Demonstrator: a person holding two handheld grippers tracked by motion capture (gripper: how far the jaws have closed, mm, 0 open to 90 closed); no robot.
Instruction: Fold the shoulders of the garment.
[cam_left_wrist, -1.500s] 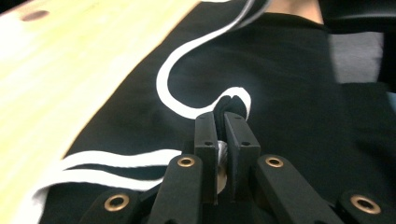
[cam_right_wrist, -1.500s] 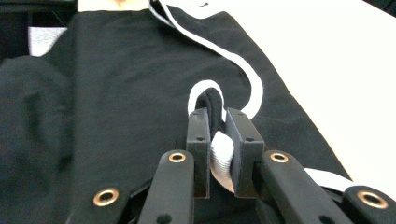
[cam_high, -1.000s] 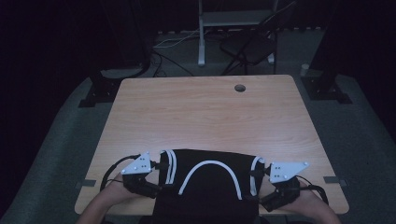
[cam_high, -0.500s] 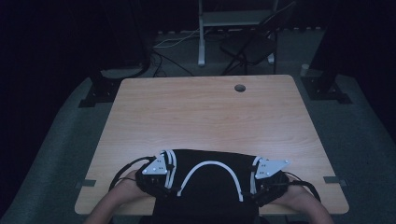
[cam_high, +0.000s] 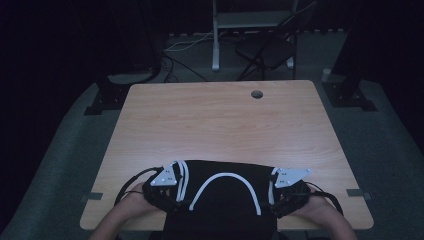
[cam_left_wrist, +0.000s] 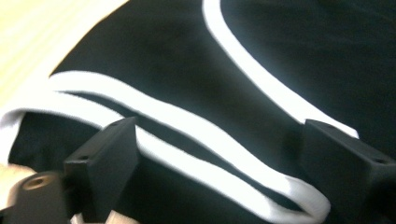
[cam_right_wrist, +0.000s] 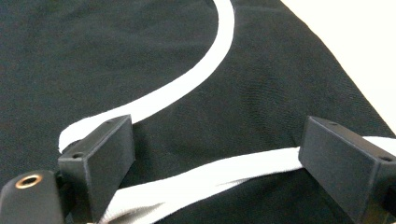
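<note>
One black garment with white trim (cam_high: 222, 192) is laid flat at the near edge of the wooden table (cam_high: 220, 125), its near part hanging over that edge toward the person. Its long axis is set across the table, from the person's left to right, and its straight far hem faces the far side of the table. One arched white stripe (cam_high: 225, 181) is seen at the middle of the cloth, opening toward the person, and paired white bands are seen at each side end. No container is seen on the table; one round cable hole (cam_high: 257, 94) is cut near the far edge.

Two grippers are held over the garment, one at each end. The left gripper (cam_left_wrist: 219, 154) is placed at the garment's left end, its jaws spread wide apart with the doubled white band (cam_left_wrist: 187, 140) lying between them; nothing is clamped. The right gripper (cam_right_wrist: 215, 154) is placed at the right end, its jaws likewise spread wide, with a white band (cam_right_wrist: 205, 179) running across the gap between them and black cloth under both; nothing is gripped. In the high view, a grey three-cornered plate is seen on top of each gripper, and the person's two hands are seen behind them at the table's near edge.
</note>
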